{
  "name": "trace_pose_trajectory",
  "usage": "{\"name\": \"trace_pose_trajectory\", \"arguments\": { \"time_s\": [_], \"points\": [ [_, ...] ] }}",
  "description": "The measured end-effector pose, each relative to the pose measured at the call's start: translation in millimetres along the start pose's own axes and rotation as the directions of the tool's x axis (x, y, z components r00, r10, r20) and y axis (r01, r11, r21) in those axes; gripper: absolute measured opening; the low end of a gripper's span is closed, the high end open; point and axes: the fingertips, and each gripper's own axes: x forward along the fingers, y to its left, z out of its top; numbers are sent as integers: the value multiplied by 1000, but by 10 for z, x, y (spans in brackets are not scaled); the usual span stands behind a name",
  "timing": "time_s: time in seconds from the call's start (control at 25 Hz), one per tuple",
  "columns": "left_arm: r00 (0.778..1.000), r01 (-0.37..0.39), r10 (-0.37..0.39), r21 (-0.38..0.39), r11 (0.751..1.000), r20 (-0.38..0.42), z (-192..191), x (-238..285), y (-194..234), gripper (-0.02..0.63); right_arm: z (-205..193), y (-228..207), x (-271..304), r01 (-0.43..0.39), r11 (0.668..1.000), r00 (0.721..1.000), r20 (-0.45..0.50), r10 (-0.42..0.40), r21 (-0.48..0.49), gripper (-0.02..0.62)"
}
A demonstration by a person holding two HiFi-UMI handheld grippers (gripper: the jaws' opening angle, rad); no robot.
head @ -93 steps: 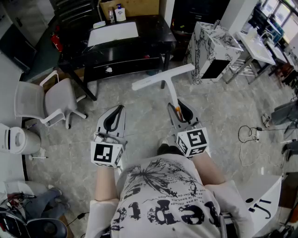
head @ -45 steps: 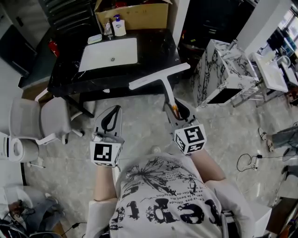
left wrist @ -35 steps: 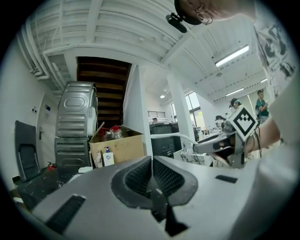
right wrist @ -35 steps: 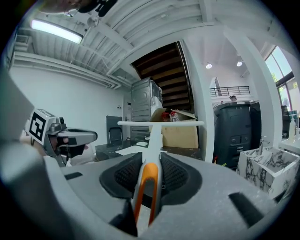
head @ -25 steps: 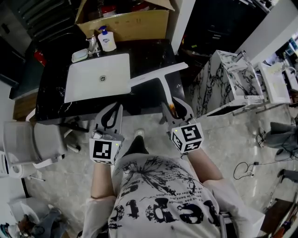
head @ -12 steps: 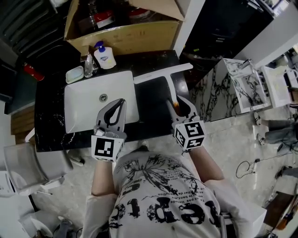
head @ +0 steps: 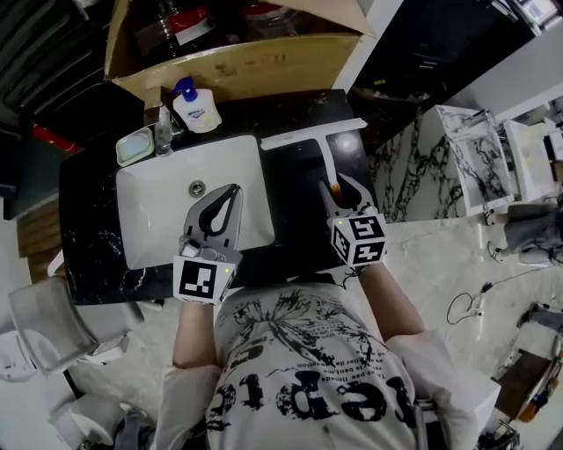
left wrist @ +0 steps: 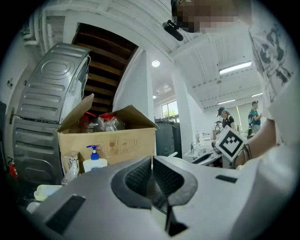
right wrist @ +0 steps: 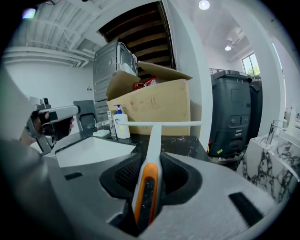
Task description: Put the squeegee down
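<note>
**Squeegee clamped over the counter, right of the sink**

An open brown cardboard box [head: 237, 66] stands behind the black marbled stone counter [head: 88, 237]. It holds red packages [head: 180, 18] and some clear-wrapped items that are too small to make out. The white rectangular sink basin [head: 158, 220] set into the counter holds nothing but its round metal drain [head: 197, 187]. At its back edge stand a white soap bottle [head: 195, 110] with a blue pump and a pale green soap dish [head: 135, 146].

The squeegee [head: 325, 154] is white and T-shaped, with a long thin blade and an orange-and-grey handle. The right gripper [head: 339, 189] clenches that handle. The blade lies over the counter just right of the basin, near the box; whether it touches the stone cannot be told. The left gripper [head: 224, 198] hovers over the basin, jaws pressed together on nothing.
</note>
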Motion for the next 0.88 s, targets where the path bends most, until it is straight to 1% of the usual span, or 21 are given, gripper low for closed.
{"name": "trace_pose_trajectory", "arguments": {
  "time_s": [0.12, 0.2, 0.44, 0.6, 0.76, 0.88],
  "points": [
    [1000, 19, -19, -10, 1000, -6, -85, 59, 19, 11, -139, -38, 151, -4, 1000, 999, -51, 5, 19, 110],
    [1000, 23, -24, -16, 1000, -20, -151, 86, 35, 11, -232, -71, 243, -1, 1000, 997, -84, 3, 16, 110],
    [998, 18, -21, -42, 999, -59, -310, 148, 107, 11, -487, -188, 488, 10, 1000, 986, -168, -10, -1, 110],
    [998, 10, -12, -35, 999, -56, -324, 210, 181, 11, -572, -216, 628, 6, 1000, 979, -203, -7, -5, 110],
    [998, 13, -15, -41, 999, -59, -358, 261, 215, 11, -629, -210, 691, 10, 1000, 969, -248, -16, -29, 110],
    [998, 14, -18, -50, 999, -63, -397, 283, 225, 11, -675, -180, 719, 1, 998, 959, -284, -20, -67, 112]
  ]
}}
